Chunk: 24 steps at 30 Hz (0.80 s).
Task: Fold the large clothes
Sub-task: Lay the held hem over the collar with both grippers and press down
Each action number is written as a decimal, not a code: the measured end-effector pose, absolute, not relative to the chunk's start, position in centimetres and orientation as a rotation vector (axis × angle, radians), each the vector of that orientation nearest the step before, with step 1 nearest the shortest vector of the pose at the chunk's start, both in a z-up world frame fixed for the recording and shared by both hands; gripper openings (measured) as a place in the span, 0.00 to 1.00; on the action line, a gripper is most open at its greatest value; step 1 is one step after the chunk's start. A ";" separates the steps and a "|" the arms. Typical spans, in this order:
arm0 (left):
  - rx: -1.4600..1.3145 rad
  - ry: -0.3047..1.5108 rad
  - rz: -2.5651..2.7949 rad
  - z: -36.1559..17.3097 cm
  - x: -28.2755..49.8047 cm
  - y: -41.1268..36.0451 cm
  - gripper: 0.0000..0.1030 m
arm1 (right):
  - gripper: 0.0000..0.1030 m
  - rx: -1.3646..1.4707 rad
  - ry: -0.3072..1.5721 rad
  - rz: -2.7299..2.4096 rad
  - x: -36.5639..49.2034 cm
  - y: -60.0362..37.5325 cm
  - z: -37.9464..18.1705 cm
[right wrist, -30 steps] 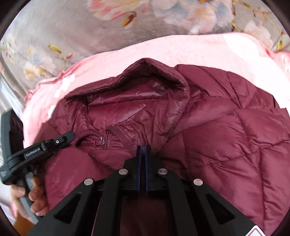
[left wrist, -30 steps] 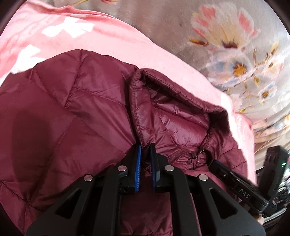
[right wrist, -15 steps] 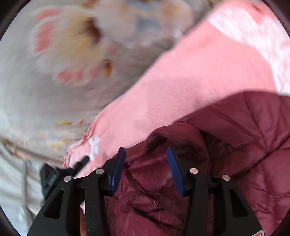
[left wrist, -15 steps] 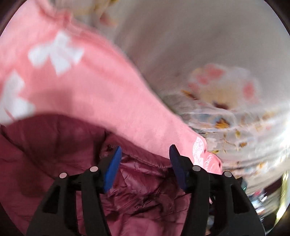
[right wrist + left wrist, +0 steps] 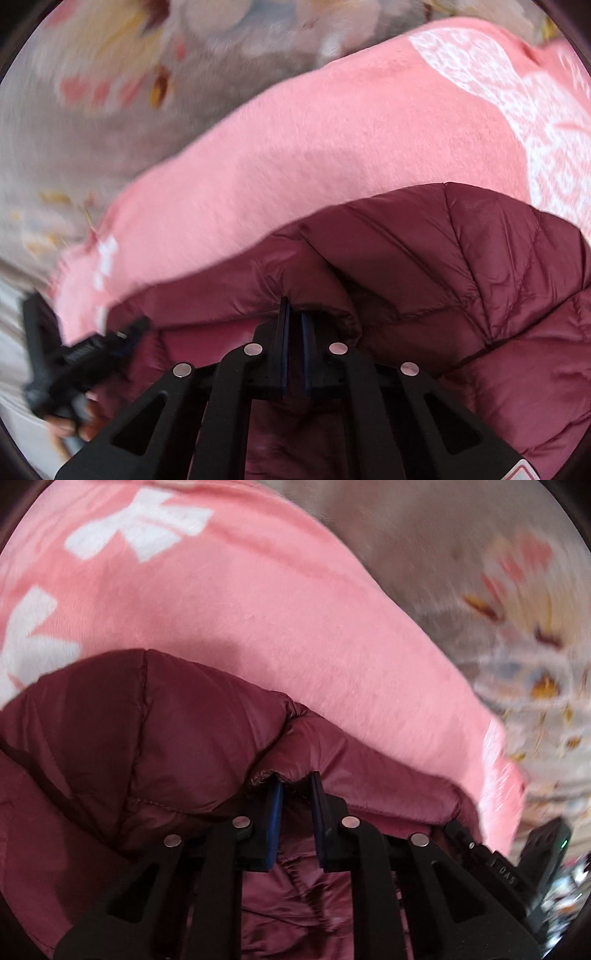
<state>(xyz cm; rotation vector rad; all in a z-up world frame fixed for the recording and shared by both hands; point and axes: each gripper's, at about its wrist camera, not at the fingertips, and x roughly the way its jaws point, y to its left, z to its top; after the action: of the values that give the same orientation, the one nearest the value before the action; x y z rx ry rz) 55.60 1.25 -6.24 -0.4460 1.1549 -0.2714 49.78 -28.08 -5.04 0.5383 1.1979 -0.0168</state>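
A maroon quilted puffer jacket (image 5: 110, 760) lies on a pink blanket (image 5: 240, 609) and also shows in the right wrist view (image 5: 480, 266). My left gripper (image 5: 295, 779) is shut on the jacket's collar edge, with fabric pinched between its blue pads. My right gripper (image 5: 293, 310) is shut on the collar edge on the other side. The right gripper's body shows at the lower right of the left wrist view (image 5: 517, 871). The left gripper and the hand holding it show at the lower left of the right wrist view (image 5: 74, 362).
The pink blanket (image 5: 332, 129) with white patterns lies on a grey floral bedspread (image 5: 498, 572), which is also in the right wrist view (image 5: 110, 74). The blanket's edge runs just beyond the collar.
Both grippers let go, opened, moved forward to the collar, and have closed on its edge. The view has tilted toward the blanket.
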 end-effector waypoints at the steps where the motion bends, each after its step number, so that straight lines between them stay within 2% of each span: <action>1: -0.416 1.141 -0.273 -6.2 55.3 1.0 0.14 | 0.00 0.509 1.197 -0.016 49.8 -28.0 -5.2; 11: -0.214 1.031 -0.294 -6.4 54.1 -0.5 0.14 | 0.00 0.199 1.140 -0.059 49.9 -24.8 -5.8; 24: -0.033 0.896 -0.257 -7.1 52.6 -2.5 0.14 | 0.00 0.059 1.098 -0.115 50.5 -22.7 -6.8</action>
<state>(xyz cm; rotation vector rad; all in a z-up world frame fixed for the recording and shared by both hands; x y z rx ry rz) 52.62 -2.54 -7.08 -0.0334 0.8963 -0.2574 50.49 -22.68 -6.77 0.0593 1.0979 -0.1148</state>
